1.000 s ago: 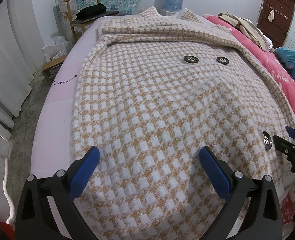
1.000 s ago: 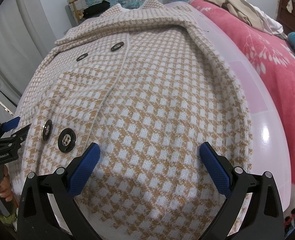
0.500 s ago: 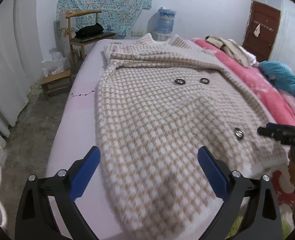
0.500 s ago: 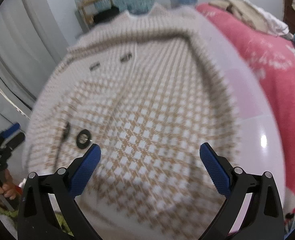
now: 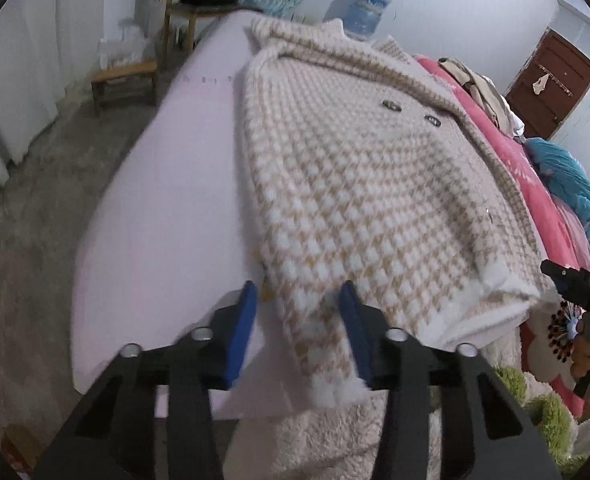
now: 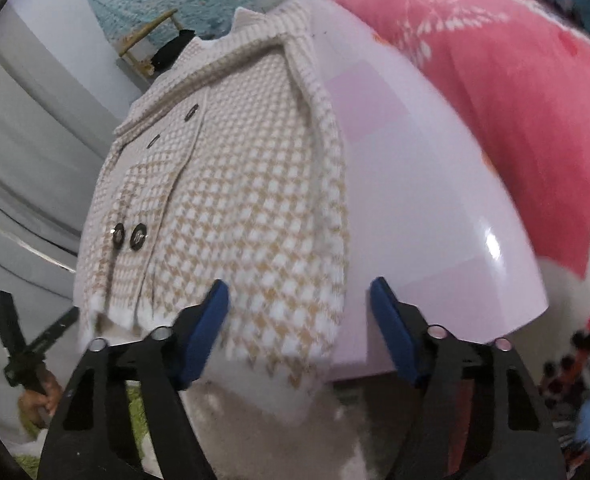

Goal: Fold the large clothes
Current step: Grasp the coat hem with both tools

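Note:
A beige-and-white houndstooth coat with dark buttons lies flat on a pale lilac board, hem towards me and hanging over the near edge. My left gripper is half closed around the coat's near left hem corner, blue pads on either side of the fabric. In the right wrist view the coat lies left of centre. My right gripper is open around the near right hem corner, pads not touching it. Each gripper shows at the edge of the other's view.
A pink floral blanket with piled clothes lies to the right of the board. A wooden chair, a small stool and a water bottle stand at the far end. Grey floor lies left; fluffy cream fabric hangs below.
Both grippers pulled back from above the coat to its near hem corners. The left jaws narrowed markedly around the hem; the right jaws narrowed somewhat.

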Available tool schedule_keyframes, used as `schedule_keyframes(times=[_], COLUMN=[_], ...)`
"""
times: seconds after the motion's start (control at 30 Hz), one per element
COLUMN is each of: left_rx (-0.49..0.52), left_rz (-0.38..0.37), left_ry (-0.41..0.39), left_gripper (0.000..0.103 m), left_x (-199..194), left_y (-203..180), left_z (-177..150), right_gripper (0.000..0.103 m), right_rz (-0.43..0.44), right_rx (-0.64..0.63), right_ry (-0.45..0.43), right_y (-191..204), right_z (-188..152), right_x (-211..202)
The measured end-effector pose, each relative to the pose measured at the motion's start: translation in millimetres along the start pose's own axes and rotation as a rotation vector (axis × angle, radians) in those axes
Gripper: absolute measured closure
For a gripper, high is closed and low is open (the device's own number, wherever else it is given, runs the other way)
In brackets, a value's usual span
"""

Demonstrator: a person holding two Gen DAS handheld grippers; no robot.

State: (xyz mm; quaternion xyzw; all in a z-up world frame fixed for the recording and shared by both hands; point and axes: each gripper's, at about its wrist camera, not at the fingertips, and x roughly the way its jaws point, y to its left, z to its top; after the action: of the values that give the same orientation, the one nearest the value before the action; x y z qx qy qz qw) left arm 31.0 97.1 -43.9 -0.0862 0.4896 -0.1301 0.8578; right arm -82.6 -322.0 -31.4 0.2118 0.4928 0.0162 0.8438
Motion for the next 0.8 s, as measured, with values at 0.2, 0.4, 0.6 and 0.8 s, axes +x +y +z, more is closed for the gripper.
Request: schedule_keyframes(times=[0.2, 0.4, 0.6, 0.8], left_rx=[0.02, 0.066, 0.03, 0.021], left_rz=[0.005, 0.021, -0.078, -0.076], left_ry=[0.045, 0.014, -0.104, -0.235], left_gripper=[0.072, 0.095, 0.096, 0.096], left_x=[3.7, -4.7, -47.3, -63.2], left_y=[-4.7, -16.9, -17.5, -11.4], left_z=[-12.8, -12.7, 16.9, 76.3], right_gripper=[0.063, 0.095, 0.096, 0.096], right_rz=[0.016, 0.05, 0.104, 0.115], right_rx=[0.006, 0.056, 0.066, 0.08], right_ry=[0.043, 0.066, -0.065, -0.173], right_y=[4.4, 1.2, 19.3, 33.9], right_z=[-12.7, -14.9, 20.4, 72.9], right_x=[-1.5, -8.4, -49.8, -53.4])
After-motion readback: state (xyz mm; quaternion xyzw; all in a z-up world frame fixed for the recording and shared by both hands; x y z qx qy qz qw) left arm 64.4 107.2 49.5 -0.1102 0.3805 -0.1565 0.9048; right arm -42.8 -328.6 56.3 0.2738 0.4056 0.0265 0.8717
